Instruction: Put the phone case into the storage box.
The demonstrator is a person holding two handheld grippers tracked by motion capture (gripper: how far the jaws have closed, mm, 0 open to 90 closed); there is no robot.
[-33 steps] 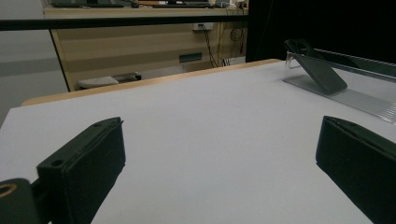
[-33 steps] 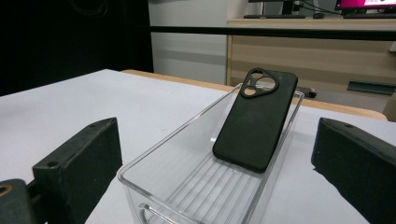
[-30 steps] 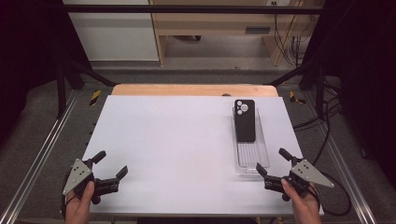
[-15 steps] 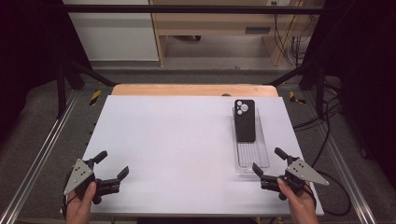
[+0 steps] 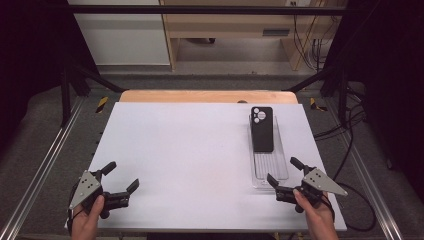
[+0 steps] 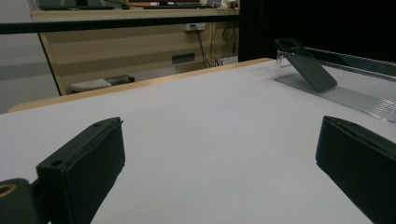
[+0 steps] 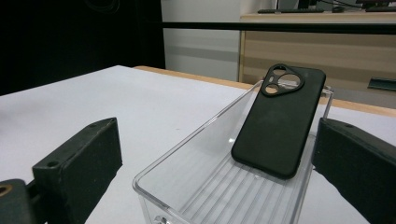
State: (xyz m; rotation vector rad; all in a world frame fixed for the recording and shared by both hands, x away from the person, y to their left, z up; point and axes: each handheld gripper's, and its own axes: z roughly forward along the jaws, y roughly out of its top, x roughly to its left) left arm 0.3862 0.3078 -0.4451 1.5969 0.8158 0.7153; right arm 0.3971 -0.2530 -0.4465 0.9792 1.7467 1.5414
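- Right gripper (image 5: 281, 177): jaws wide apart, empty, at the near end of the clear ribbed plastic tray (image 5: 270, 170) (right side of the white desk (image 5: 190, 150)).
- Black phone case (image 5: 262, 129) leans in the tray's far end.
- Left gripper (image 5: 121, 177): jaws spread, empty, near-left.

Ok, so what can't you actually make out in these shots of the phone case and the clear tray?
- Phone case: its underside, hidden as it leans on the tray's far wall.
- Clear tray: near end cut off by the right gripper view's bottom edge.
- Tray's far wall: blurred in the left gripper view.
- Case's camera cutouts: too small in the high view.
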